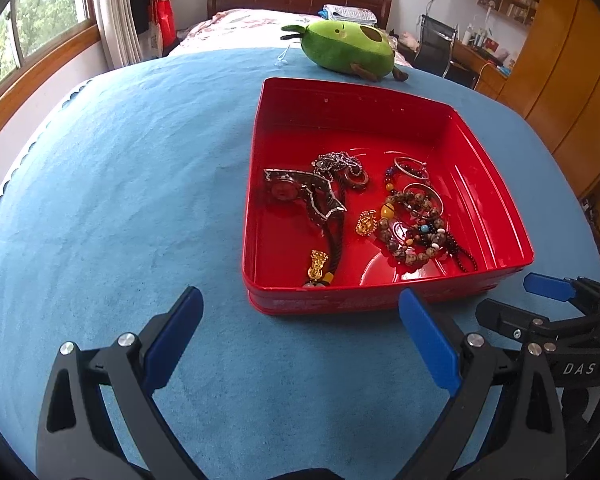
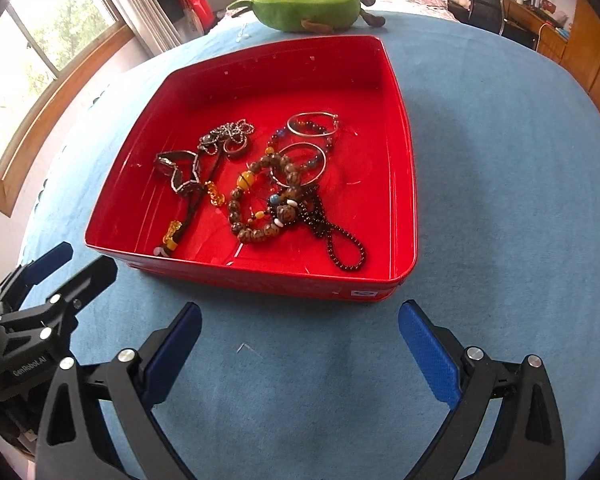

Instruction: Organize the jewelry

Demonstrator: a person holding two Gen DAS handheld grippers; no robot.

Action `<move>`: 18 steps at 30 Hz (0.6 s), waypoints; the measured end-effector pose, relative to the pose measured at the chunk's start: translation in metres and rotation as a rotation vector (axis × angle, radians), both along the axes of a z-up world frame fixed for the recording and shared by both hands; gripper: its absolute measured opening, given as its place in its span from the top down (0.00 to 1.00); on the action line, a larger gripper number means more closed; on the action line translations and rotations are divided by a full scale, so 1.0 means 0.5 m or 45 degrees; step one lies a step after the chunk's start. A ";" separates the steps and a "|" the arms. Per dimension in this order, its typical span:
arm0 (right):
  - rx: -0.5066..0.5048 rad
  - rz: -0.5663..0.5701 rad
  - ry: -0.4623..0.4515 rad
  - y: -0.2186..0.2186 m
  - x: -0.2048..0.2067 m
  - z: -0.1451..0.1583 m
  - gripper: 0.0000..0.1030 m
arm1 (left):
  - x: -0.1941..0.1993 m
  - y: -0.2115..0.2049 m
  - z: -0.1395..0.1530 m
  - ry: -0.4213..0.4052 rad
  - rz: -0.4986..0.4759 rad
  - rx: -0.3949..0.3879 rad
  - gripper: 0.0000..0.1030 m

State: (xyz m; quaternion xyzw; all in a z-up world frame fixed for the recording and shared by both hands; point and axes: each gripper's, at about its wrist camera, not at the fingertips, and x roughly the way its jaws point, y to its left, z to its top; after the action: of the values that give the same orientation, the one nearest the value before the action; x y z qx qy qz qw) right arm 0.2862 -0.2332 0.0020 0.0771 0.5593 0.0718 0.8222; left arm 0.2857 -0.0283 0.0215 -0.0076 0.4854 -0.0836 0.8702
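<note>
A blue cloth covers the table, with a window at far left, a bed behind, and a desk and wooden cabinets to the right; a green avocado plush sits at the cloth's far edge. The left gripper hovers low over the cloth, level and pointing at the near wall of the red tray, its jaws spread wide with nothing between them. The tray lies just ahead of those jaws and a little right of their centre, its near-left corner falling between the blue fingertips. The right gripper sits beside the left one, likewise low and level, jaws wide apart and holding nothing; the tray stands just ahead of it, shifted slightly left. Inside the tray, from left to right, lie a dark pendant on a cord with gold charms, a metal chain beside a ring, a brown bead bracelet, two silver bangles, and a dark bead strand nearest the right gripper's jaws. All the jewelry rests on the tray floor, apart from both grippers.
</note>
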 end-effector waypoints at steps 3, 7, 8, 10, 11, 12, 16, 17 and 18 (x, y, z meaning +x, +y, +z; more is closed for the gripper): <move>0.000 0.005 -0.001 0.001 0.004 0.000 0.04 | 0.000 -0.003 -0.002 -0.006 -0.002 0.011 0.05; -0.005 0.007 -0.002 -0.001 0.004 -0.001 0.04 | 0.000 -0.004 -0.004 -0.007 -0.004 0.016 0.05; -0.005 0.007 -0.003 0.000 0.004 -0.001 0.04 | 0.000 -0.004 -0.004 -0.009 -0.005 0.018 0.05; -0.009 0.008 -0.006 0.000 0.005 -0.001 0.04 | 0.000 -0.005 -0.004 -0.009 -0.007 0.021 0.05; -0.008 0.007 -0.006 -0.001 0.006 -0.001 0.04 | -0.001 -0.006 -0.005 -0.008 -0.009 0.021 0.05; -0.008 0.007 -0.007 -0.001 0.007 -0.001 0.04 | -0.001 -0.007 -0.005 -0.007 -0.010 0.021 0.05; -0.011 0.007 -0.007 -0.002 0.008 -0.001 0.04 | 0.000 -0.007 -0.006 -0.009 -0.009 0.025 0.05; -0.011 0.008 -0.007 -0.002 0.008 -0.001 0.04 | 0.000 -0.006 -0.006 -0.009 -0.008 0.025 0.05; -0.011 0.008 -0.007 -0.002 0.008 -0.001 0.04 | 0.001 -0.005 -0.006 -0.009 -0.005 0.025 0.05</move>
State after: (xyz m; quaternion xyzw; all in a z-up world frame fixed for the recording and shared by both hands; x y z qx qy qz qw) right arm 0.2901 -0.2342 0.0017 0.0715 0.5575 0.0723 0.8239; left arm 0.2863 -0.0309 0.0184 0.0020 0.4832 -0.0805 0.8718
